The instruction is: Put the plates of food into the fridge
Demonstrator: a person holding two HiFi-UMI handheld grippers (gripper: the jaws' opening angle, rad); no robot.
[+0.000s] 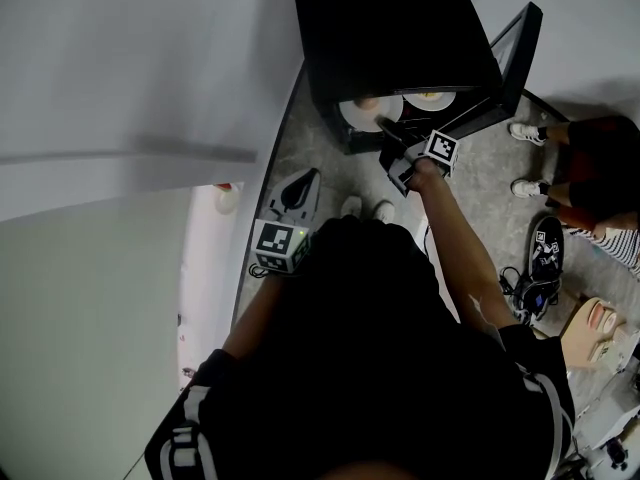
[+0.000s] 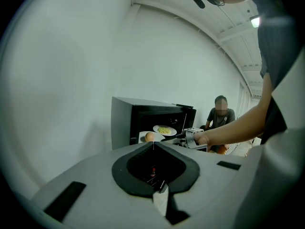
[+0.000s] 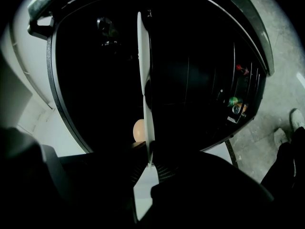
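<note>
Our right gripper point(image 3: 148, 162) clamped on rim of white plate point(image 3: 144, 75). Round tan food point(image 3: 138, 130) sits on it. We hold plate reaching into open black fridge point(image 1: 400, 28) at our 12 o'clock. Second plate point(image 1: 432, 98) with yellow food point(image 2: 164, 130) lies at its 3 o'clock. Our left gripper point(image 2: 153, 145) closed, empty, at 8 o'clock.

Inside fridge point(image 1: 400, 28), egg plate point(image 1: 355, 114) beside second plate point(image 1: 432, 99), right tool point(image 1: 384, 125) on egg plate's rim
</note>
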